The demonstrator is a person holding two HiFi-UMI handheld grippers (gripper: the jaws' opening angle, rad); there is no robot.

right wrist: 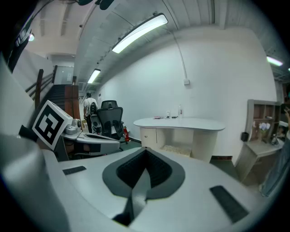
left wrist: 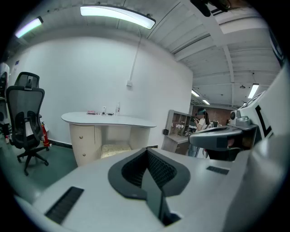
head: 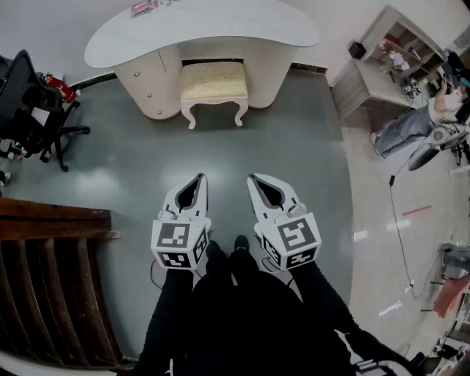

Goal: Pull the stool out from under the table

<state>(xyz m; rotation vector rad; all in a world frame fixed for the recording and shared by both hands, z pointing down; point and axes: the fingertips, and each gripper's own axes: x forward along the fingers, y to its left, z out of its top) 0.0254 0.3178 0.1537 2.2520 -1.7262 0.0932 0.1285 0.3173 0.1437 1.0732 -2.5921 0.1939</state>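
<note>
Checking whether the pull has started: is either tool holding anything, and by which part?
Nothing is held. The left tool and right tool are both shut and empty, short of the stool.

We saw a grey-green floor [head: 147, 161] carrying a cream, kidney-shaped surface [head: 220, 29] that stood against the white wall. Toward the surface's left end, as the head view showed it, lay a pink item [head: 142, 9] and a few small bottles [left wrist: 118, 108], too tiny for us to identify. The stool [head: 214, 82] stood on the floor in the surface's kneehole, its front legs just outside. A black office chair [head: 29, 103] stood well left of the surface, with a red extinguisher [head: 59, 87] just beside it on the surface's side.
</note>
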